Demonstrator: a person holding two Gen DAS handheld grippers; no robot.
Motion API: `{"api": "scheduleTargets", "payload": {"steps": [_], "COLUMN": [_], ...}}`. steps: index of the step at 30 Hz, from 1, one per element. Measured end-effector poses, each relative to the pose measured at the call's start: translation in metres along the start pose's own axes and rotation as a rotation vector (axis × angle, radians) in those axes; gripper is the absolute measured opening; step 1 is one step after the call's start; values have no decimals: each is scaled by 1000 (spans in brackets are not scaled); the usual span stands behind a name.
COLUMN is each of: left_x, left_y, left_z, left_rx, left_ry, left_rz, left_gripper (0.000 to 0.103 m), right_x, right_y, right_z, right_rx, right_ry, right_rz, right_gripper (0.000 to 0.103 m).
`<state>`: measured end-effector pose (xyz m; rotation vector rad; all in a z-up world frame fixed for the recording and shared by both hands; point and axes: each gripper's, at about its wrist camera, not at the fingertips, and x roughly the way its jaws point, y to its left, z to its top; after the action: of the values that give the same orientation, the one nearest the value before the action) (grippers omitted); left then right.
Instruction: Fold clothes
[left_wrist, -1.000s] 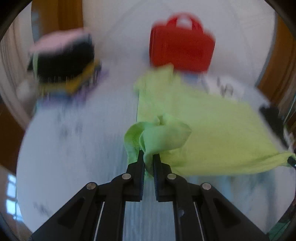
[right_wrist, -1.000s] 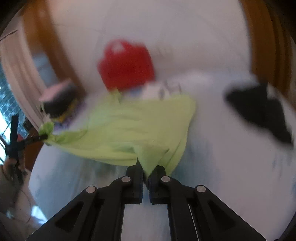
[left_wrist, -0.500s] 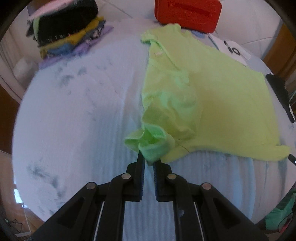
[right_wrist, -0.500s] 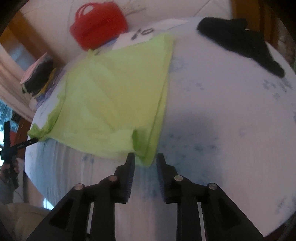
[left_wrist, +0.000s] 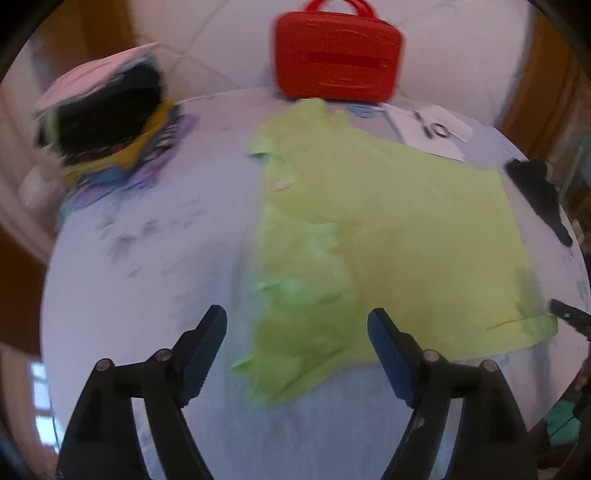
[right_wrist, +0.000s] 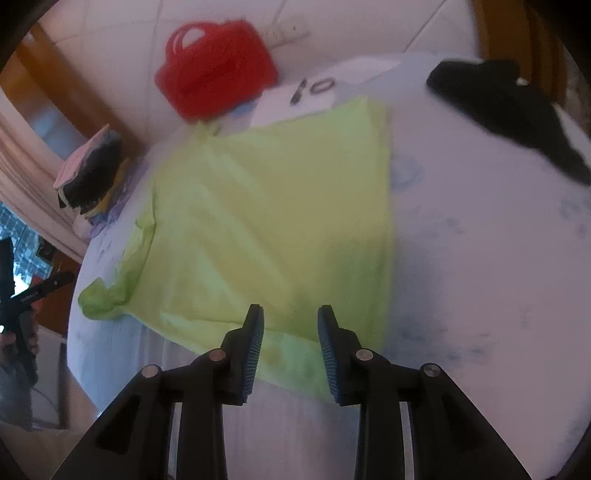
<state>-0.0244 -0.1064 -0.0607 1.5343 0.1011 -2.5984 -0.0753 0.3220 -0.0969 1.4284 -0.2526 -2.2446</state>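
Note:
A lime green T-shirt (left_wrist: 369, 229) lies spread flat on the round table with the pale cloth (left_wrist: 147, 258). Its rumpled sleeve end is nearest my left gripper (left_wrist: 297, 332), whose jaws are opening wide above it; no pad touches the fabric. In the right wrist view the shirt (right_wrist: 277, 206) reaches back towards the red case, and its near hem lies under my right gripper (right_wrist: 290, 325). That gripper's jaws are opening too, with the hem seen in the gap but not pinched.
A red carry case (left_wrist: 338, 61) stands at the table's far edge. A stack of folded clothes (left_wrist: 110, 125) sits at the far left. A black garment (right_wrist: 509, 110) lies at the right, and a white sheet with a small dark object (left_wrist: 432, 129) beside the case.
Both grippers held the shirt's corners pinched and lifted; the shirt came down flat on the table. Both have let go, the left opening wide, the right partly.

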Motion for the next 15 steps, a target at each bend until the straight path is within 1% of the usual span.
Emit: {"api": "scheduleTargets", "payload": {"steps": [2,5,7,8,9,10,11,12,13,15], "left_x": [22,55,73,80,87,94,93,89,86,79], "left_y": [-16,-32,-37,-39,-38,-37,-28,-18,-7,13], "left_z": [6,9,6,4,2,0,1,2,4,7], "left_rx": [43,70,76,80,81,82,50,11,-27,-104], "left_ry": [9,59,90,102,118,136,129,116,104,78], "left_rz": [42,87,103,110,115,121,113,104,94,75], "left_gripper": [79,79,79,77,57,40,22,11,7,6], "right_x": [18,38,42,41,41,41,42,42,43,43], "right_y": [-1,-6,-9,-9,-9,-10,-10,-9,-9,-10], "right_z": [0,-4,-8,-8,-8,-8,-7,-7,-6,-5], "right_rx": [20,54,69,73,78,80,83,85,85,91], "right_ry": [39,97,105,108,111,114,117,120,124,126], "right_rz": [-12,-43,-53,-57,-60,-62,-64,-65,-67,-65], "right_gripper": [30,30,32,32,32,32,32,32,32,32]}}
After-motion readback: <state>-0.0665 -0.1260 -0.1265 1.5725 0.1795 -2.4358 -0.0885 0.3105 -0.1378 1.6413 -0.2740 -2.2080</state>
